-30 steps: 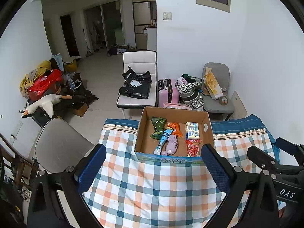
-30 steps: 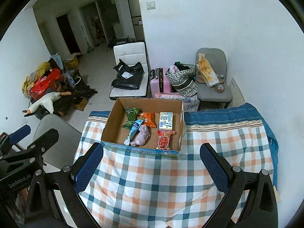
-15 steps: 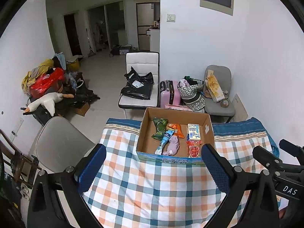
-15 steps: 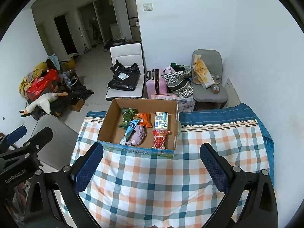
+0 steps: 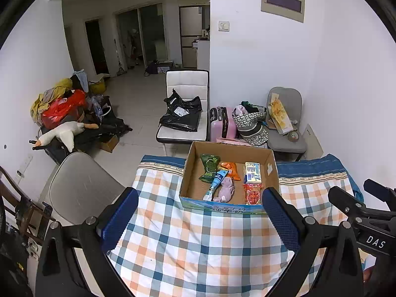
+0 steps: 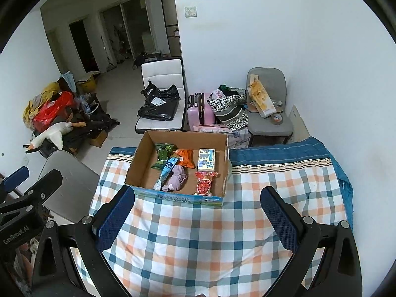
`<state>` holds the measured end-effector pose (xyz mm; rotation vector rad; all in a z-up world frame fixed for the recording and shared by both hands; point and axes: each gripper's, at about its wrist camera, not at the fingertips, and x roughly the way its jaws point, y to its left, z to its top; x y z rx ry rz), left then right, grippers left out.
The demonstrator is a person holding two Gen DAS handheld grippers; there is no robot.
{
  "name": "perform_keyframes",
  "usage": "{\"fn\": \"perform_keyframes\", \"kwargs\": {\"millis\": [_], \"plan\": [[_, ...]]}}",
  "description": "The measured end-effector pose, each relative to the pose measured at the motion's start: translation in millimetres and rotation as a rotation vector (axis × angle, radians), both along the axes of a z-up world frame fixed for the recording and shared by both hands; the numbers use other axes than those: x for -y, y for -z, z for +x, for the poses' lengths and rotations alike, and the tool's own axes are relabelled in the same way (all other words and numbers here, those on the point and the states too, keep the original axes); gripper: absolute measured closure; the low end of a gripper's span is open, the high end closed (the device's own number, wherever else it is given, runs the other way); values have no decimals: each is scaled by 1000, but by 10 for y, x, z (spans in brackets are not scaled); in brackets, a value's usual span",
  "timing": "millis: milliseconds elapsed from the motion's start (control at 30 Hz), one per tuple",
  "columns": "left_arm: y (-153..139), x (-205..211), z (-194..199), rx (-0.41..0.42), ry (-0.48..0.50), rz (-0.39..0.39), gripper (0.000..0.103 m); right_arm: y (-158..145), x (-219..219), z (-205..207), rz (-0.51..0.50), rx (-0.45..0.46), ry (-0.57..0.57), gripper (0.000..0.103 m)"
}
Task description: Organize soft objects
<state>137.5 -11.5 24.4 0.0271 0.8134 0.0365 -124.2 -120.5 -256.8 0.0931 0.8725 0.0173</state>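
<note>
An open cardboard box [image 5: 188, 173] [image 6: 135, 165] stands on the checked tablecloth [image 5: 198, 242] [image 6: 198, 235] at the table's far side. It holds a green packet [image 5: 209, 167], an orange packet [image 5: 230, 169], a blue-white tube [image 5: 214, 183], a lilac soft piece [image 5: 226, 189], a white-blue pack [image 5: 252, 175] and a red packet [image 5: 253, 193]. My left gripper [image 5: 200, 220] is open and empty, held above the cloth short of the box. My right gripper [image 6: 198, 217] is open and empty, also short of the box.
A grey chair [image 5: 81, 190] stands at the table's left edge. Beyond the table are a white chair with a black bag [image 5: 182, 116], a pink suitcase [image 5: 221, 123], a grey chair [image 5: 284, 123] and a clutter pile [image 5: 64, 113]. A white wall lies to the right.
Both grippers have drawn back and risen a little, so the box looks smaller and farther. Their jaws stay open. Nothing in the box has moved.
</note>
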Motion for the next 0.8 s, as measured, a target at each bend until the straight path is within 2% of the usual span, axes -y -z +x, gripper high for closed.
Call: {"fn": "perform_keyframes", "kwargs": {"millis": [800], "plan": [[-29,4,-41,0,-2,1,0,7,57,9,1,2,-17,0]]}}
